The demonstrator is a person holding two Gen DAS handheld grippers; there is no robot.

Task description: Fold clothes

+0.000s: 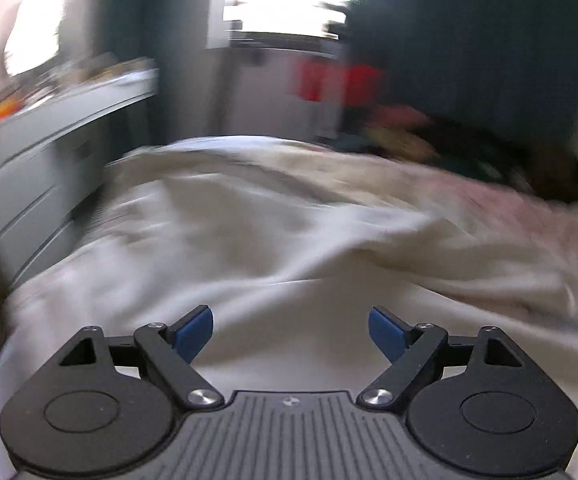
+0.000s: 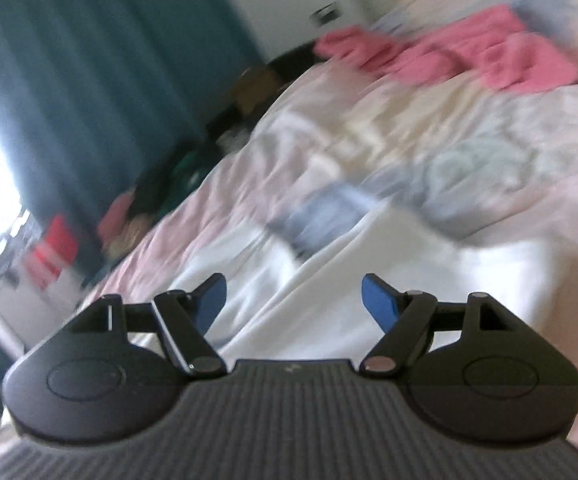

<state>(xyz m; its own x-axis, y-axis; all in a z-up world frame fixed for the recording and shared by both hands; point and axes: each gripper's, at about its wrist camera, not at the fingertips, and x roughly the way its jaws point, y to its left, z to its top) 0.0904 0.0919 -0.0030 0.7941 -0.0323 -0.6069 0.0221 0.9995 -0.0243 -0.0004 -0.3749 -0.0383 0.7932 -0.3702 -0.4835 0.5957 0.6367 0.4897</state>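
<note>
Both left gripper [image 1: 291, 330] & right gripper [image 2: 293, 302] fingers spread wide, holding nothing, above white cloth [image 1: 249, 240].

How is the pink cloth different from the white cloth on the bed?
The pink cloth is bright pink and lies bunched up at the far end of the bed; the white cloth is plain white and lies spread out close to the right gripper. Both rest on the bed, and neither is held: the jaws are open.

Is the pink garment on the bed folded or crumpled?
Crumpled: the pink garment lies bunched in uneven lumps on the bed.
</note>
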